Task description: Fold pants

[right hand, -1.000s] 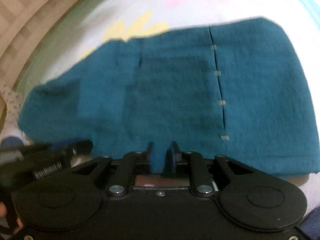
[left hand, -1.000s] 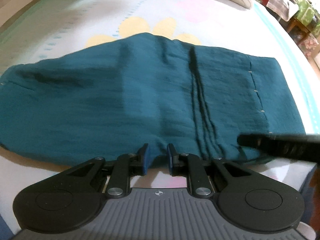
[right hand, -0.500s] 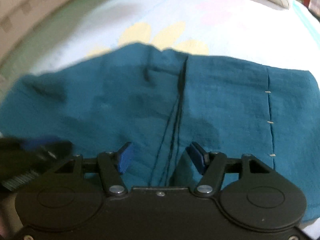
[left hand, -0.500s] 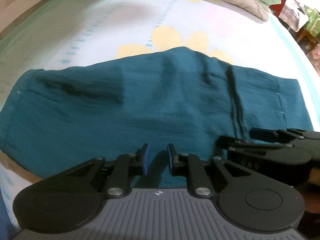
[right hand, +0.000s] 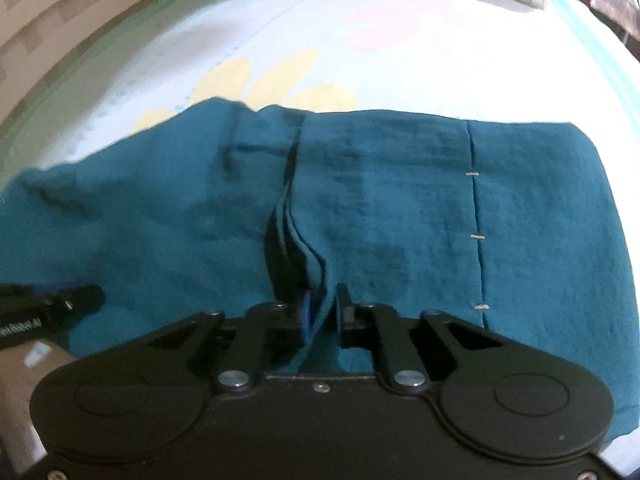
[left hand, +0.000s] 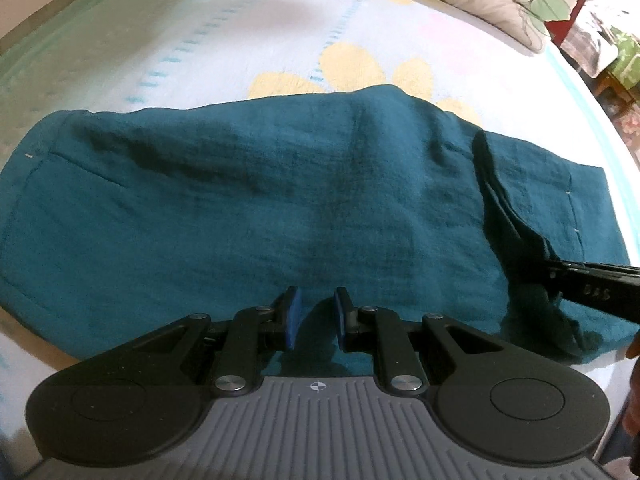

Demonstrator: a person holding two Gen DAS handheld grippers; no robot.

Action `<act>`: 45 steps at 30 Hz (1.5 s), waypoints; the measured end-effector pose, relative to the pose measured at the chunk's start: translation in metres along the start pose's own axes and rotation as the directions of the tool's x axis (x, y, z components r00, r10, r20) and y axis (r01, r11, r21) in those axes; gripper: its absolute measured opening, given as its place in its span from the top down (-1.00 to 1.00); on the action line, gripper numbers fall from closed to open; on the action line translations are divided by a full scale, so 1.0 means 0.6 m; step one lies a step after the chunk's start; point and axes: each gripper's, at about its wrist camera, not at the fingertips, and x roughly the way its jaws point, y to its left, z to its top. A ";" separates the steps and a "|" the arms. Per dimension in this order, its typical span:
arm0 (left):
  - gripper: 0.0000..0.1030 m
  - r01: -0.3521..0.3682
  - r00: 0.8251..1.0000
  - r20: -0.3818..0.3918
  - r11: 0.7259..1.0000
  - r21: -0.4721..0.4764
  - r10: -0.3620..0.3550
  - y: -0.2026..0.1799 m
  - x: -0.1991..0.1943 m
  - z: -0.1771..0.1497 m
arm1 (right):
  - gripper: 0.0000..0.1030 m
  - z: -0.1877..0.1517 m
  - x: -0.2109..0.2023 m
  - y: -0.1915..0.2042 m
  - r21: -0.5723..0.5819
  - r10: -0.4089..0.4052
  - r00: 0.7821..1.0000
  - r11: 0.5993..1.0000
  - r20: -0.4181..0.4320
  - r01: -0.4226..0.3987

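Both grippers at teal pants near edge, left gripper pinching hem, right gripper clamping raised fold

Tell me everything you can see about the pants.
The pants are teal, a crinkly woven cloth, lying mostly flat across the bed with small pale stitches along a seam. The right gripper is shut on bunched layers at the near edge, lifting a ridge. The left gripper sits at the near edge, cloth between its pads.
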 end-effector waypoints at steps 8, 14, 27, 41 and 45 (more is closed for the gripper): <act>0.65 0.007 1.000 0.000 1.000 -0.013 -0.007 0.009 -0.003 -0.002 | 0.75 0.009 -0.041 -0.018 0.135 0.100 0.992 0.985 0.075 -0.110; 0.65 0.000 1.000 0.001 1.000 -0.009 0.000 0.008 -0.004 0.000 | 0.76 0.037 -0.053 0.047 0.057 0.189 0.975 0.979 0.116 -0.196; 0.65 -0.020 1.000 -0.009 1.000 -0.010 0.020 0.006 -0.002 0.007 | 0.16 0.008 -0.029 0.051 0.045 0.161 0.985 0.986 0.065 -0.164; 0.64 -0.140 0.989 -0.029 0.988 0.058 0.142 -0.043 0.010 0.016 | 0.14 -0.049 -0.019 0.076 -0.041 0.110 0.994 0.993 -0.027 -0.111; 0.64 -0.156 0.987 -0.030 0.986 0.058 0.158 -0.054 0.012 0.013 | 0.14 -0.048 -0.026 0.065 -0.026 0.122 0.992 0.992 -0.037 -0.123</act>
